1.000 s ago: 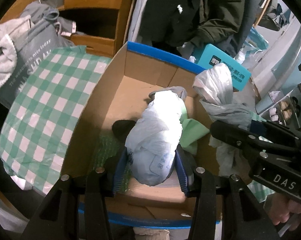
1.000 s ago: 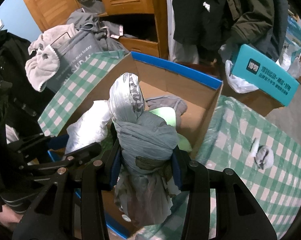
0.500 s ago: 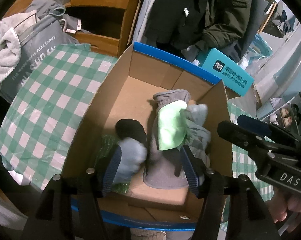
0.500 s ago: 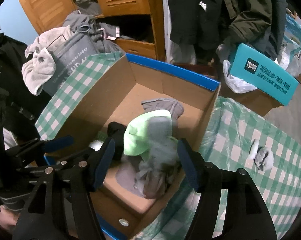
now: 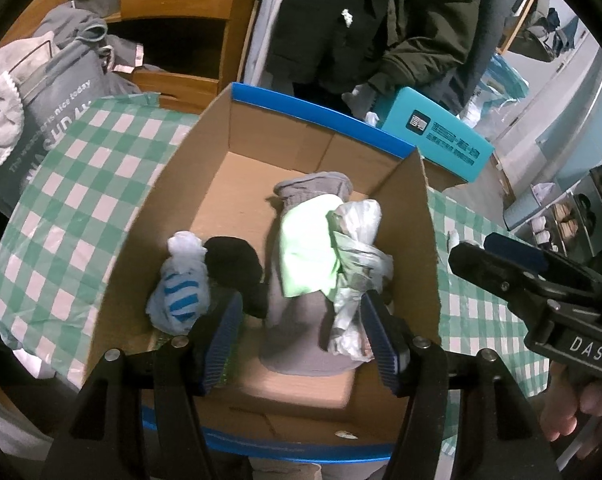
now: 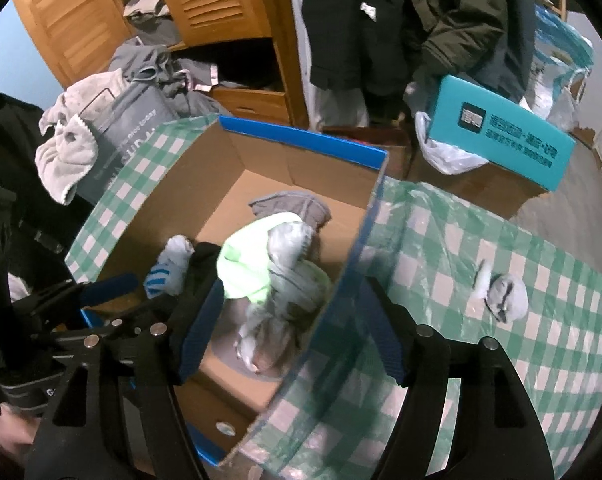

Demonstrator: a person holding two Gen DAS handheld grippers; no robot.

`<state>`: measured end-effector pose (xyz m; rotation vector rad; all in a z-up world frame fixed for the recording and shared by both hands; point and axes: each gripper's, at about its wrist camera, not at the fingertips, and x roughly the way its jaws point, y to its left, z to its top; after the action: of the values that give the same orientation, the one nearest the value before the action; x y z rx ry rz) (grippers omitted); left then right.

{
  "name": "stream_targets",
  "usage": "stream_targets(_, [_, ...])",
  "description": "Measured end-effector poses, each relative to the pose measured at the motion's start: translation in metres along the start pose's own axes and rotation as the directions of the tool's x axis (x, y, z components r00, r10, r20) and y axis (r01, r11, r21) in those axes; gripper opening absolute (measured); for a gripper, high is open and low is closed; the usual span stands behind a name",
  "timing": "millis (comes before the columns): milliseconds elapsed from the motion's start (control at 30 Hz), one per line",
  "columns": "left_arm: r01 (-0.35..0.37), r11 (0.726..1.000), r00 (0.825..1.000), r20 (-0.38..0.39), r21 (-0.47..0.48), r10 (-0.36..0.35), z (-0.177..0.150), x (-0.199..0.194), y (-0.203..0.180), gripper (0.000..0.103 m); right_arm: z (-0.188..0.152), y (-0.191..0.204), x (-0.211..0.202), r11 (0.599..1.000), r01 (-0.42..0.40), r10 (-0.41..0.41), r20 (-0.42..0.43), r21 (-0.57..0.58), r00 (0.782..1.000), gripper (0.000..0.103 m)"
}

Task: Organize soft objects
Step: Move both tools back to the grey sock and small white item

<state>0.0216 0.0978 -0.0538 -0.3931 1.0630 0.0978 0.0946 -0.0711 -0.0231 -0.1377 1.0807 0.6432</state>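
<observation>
An open cardboard box with a blue rim stands on the green checked cloth; it also shows in the right wrist view. Inside lie a grey garment, a light green cloth, a black sock, a white bag with blue stripes and a grey-white plastic bundle. My left gripper is open and empty above the box's near end. My right gripper is open and empty, straddling the box's right wall. A small grey bundle lies on the cloth right of the box.
A teal box sits on a carton behind the table. A grey tote bag with towels stands at the left. A wooden wardrobe and hanging dark coats stand behind.
Both grippers opened and let go of their plastic bundles, which dropped into the box. Both grippers then pulled back and up a little.
</observation>
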Motion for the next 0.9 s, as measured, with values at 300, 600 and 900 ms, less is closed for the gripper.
stream_targets(300, [0.000, 0.997, 1.000, 0.011, 0.083, -0.001, -0.003, 0.002, -0.037, 0.064, -0.014, -0.032, -0.009, 0.998, 0.017, -0.017, 0.004, 0.055, 1.000, 0.071])
stream_targets(600, [0.033, 0.990, 0.999, -0.006, 0.137, -0.033, -0.006, 0.010, -0.067, 0.064, -0.027, -0.059, -0.019, 0.995, 0.056, -0.057, 0.005, 0.084, 0.998, 0.072])
stream_targets(900, [0.052, 0.981, 0.998, -0.029, 0.189, -0.048, -0.010, 0.023, -0.100, 0.069, -0.040, -0.093, -0.026, 0.988, 0.086, -0.088, 0.006, 0.129, 0.996, 0.072])
